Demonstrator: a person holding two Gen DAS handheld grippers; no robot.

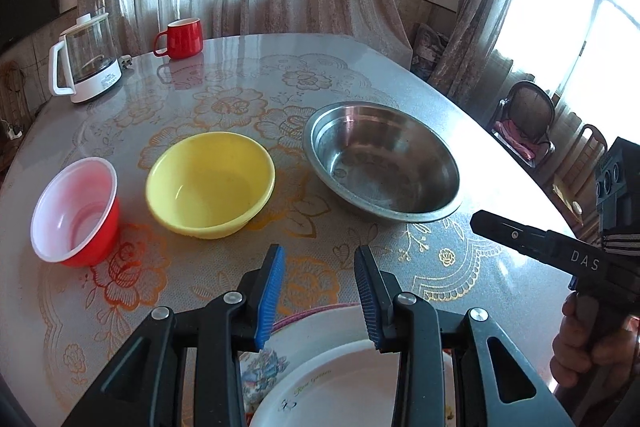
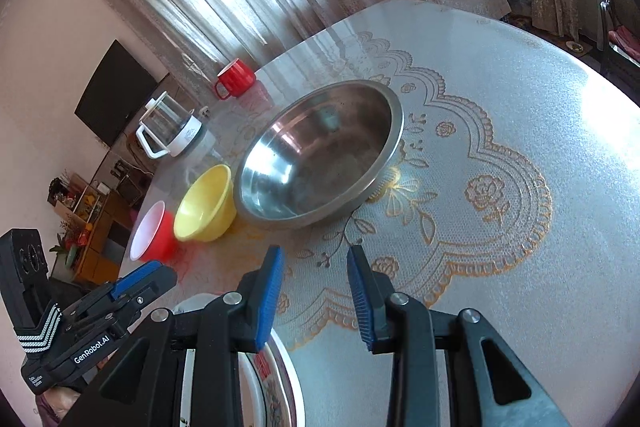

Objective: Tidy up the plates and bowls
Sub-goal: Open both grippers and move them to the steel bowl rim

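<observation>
Now, work from the biggest piece down. On the table (image 1: 480,99) the steel bowl (image 1: 382,163) sits at about one o'clock from your left gripper (image 1: 320,291), the yellow bowl (image 1: 210,185) at eleven o'clock, and the small red bowl (image 1: 74,211) further round at ten o'clock. All three stand upright in a row, close together; in the left view they look apart, though the right view cannot confirm gaps. The stacked plates (image 1: 332,375), a plain white one on a flowered one, lie right under your left gripper at six o'clock.

Both sets of jaws stand moderately open and hold nothing. Your right gripper (image 2: 316,299) hangs over bare cloth with the steel bowl at twelve o'clock.

My judgement: nesting looks like the sensible step, yellow into steel, then red into yellow. Take the yellow bowl by its near rim, one finger inside and one outside, close firmly since the plastic wall slopes, lift clear of the steel rim, and lower it centred. The kettle (image 1: 86,67) and red mug (image 1: 182,39), far off at ten and eleven o'clock, need no attention.
</observation>
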